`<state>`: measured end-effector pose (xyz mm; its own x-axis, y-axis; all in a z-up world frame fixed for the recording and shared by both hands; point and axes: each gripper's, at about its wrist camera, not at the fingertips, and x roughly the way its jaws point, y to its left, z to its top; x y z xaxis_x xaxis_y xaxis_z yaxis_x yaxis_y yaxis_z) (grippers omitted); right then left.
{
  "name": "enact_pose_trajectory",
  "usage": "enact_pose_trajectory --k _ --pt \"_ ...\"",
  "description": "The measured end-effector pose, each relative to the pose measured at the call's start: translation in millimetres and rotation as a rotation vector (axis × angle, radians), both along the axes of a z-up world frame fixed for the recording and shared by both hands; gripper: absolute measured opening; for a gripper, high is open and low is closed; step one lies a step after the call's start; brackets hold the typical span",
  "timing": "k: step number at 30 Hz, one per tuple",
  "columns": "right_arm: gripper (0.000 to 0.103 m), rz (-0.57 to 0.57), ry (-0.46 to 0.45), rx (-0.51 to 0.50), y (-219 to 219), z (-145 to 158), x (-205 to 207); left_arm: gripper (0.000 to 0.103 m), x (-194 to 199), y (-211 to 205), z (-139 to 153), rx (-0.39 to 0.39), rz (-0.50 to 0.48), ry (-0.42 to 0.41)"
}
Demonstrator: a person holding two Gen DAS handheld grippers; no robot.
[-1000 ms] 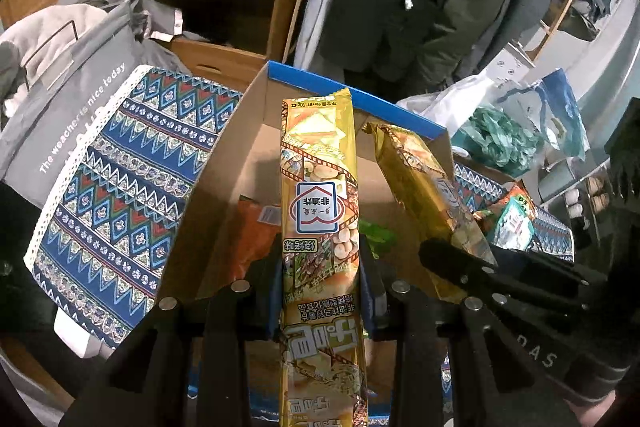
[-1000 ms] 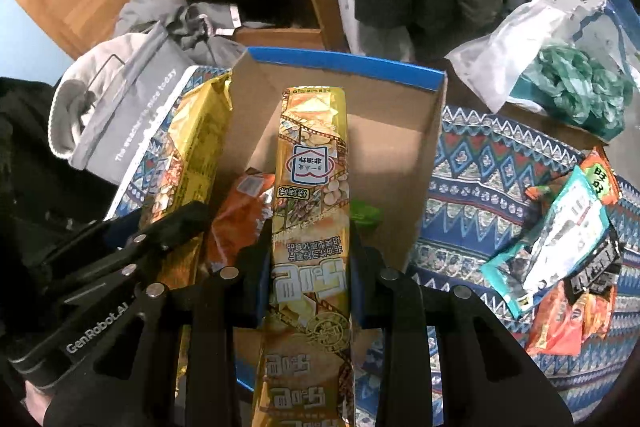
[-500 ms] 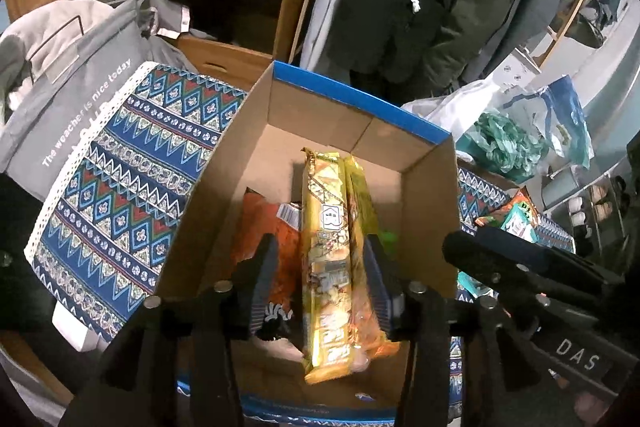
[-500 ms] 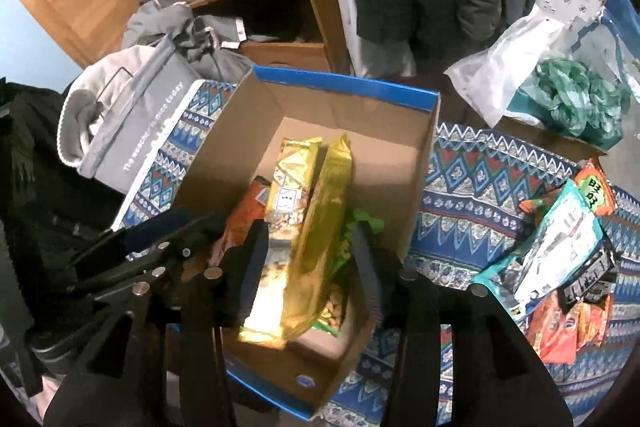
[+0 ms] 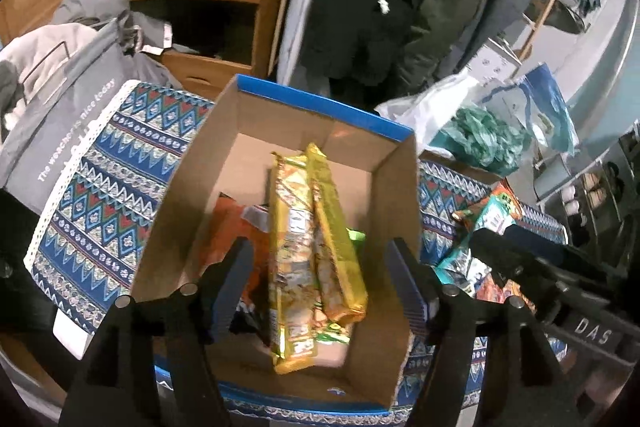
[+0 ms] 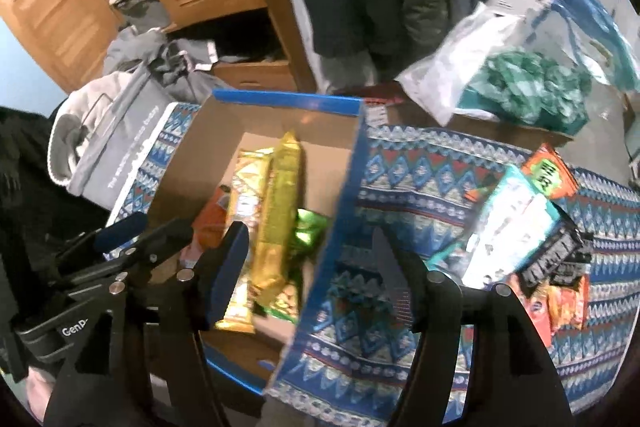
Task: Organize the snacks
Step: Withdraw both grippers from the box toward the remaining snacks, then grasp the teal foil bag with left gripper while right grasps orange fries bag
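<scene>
Both the left gripper (image 5: 320,283) and right gripper (image 6: 308,267) hung with jaws opening and empty, since the two long gold snack packs (image 5: 316,247) lay side by side in the cardboard box (image 5: 280,115) mid-frame – more loose snacks (image 6: 528,227) waited at right.

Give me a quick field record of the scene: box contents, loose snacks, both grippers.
box: cardboard box, blue rim, open top
in box: two long gold packs side by side, orange pack, green pack
loose snacks: pile on patterned cloth, right of box
left gripper: opening, nothing held
right gripper: opening, nothing held
</scene>
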<state>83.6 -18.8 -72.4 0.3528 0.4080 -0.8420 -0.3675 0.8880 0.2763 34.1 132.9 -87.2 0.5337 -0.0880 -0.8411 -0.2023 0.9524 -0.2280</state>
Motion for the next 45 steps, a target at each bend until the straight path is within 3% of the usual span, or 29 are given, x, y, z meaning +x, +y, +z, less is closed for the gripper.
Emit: enact_pose_trajectory --k 28,35,45 --pt "0.071 -0.192 0.027 -0.09 -178 -28 2 0.081 12 -145 -4 0.071 -0.275 0.025" --pt "0.071 -0.226 0.047 -0.108 -220 -43 8 0.081 26 -175 -16 0.053 -0.32 0.052" --pt "0.072 -0.295 0.113 -0.129 -274 -78 18 0.081 43 -217 -44 0.091 -0.382 0.104"
